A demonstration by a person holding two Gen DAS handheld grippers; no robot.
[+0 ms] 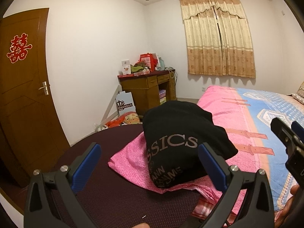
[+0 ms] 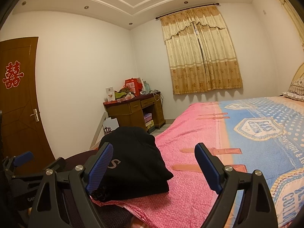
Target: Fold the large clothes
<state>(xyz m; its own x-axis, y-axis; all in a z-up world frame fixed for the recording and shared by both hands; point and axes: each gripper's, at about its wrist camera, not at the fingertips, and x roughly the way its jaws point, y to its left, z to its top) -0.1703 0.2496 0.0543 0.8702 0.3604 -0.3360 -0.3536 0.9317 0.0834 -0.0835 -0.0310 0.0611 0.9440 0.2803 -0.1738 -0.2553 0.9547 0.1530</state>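
Observation:
A folded black garment [image 1: 182, 142] with grey lettering lies on the pink corner of the bed sheet [image 1: 131, 163]. It also shows in the right wrist view [image 2: 133, 163]. My left gripper [image 1: 150, 167] is open and empty, its blue pads [image 1: 85, 165] either side of the garment, held just before it. My right gripper [image 2: 153, 167] is open and empty, to the right of the garment above the pink sheet [image 2: 190, 190]. The right gripper's body shows at the right edge of the left view [image 1: 288, 138].
A dark maroon surface [image 1: 106, 193] lies under the sheet corner. The bed [image 2: 256, 133] with a blue and pink cover stretches right. A wooden desk [image 1: 148, 91] with boxes stands in the far corner, clutter on the floor beside it. A brown door [image 1: 24, 95] is on the left.

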